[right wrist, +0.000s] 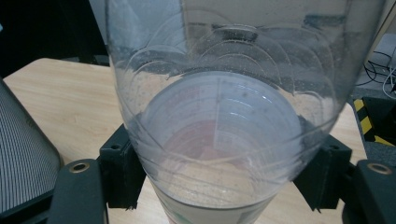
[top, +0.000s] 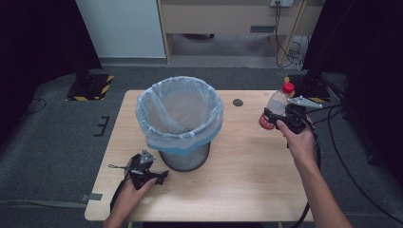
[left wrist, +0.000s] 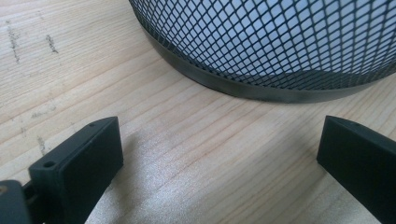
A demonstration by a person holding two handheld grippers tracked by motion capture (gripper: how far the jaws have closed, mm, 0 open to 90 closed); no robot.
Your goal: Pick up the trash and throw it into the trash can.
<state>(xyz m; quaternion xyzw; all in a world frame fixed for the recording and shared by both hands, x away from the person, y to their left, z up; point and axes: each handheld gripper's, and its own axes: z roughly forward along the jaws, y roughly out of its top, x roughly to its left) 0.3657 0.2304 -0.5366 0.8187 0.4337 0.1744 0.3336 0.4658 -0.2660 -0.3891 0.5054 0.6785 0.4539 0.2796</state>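
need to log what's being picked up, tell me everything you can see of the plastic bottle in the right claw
The bottle is clear plastic with a red cap and a red and white label around its lower part. It looks empty, with fine droplets inside its wall in the right gripper view. It is tilted, cap up and away from the person, at the table's far right corner. The right claw is shut on its body, one jaw on each side.

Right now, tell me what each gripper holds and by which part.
The right gripper clamps the clear plastic bottle with the red cap around its body. The left gripper, jaws open, holds nothing.
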